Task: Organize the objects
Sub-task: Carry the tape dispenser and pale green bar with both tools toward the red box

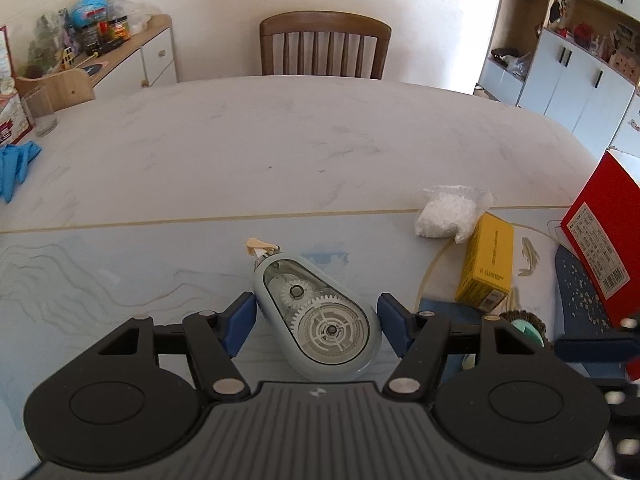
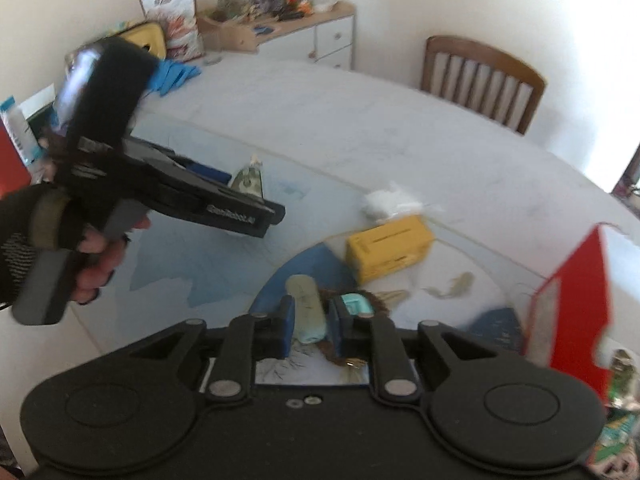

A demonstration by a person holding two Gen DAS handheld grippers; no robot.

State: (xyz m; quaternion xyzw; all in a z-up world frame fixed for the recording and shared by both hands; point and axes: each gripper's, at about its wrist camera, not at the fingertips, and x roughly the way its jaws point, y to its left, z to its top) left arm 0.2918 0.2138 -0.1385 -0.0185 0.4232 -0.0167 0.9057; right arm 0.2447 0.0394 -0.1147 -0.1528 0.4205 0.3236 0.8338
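Left gripper (image 1: pixel 316 320) clamped on a pale blue correction tape dispenser (image 1: pixel 316 316), both blue pads against its sides, nozzle pointing away from the camera, held above the light blue mat (image 1: pixel 100 280). Right gripper (image 2: pixel 310 326) has its jaws nearly together, pinching a pale green brush handle (image 2: pixel 308 308); brown bristles and a teal part sit just right of the pads. Yellow box (image 1: pixel 486 264) lies on the mat beside a bag of white bits (image 1: pixel 444 216); red box (image 1: pixel 600 236) stands at far right. Right view blurred.
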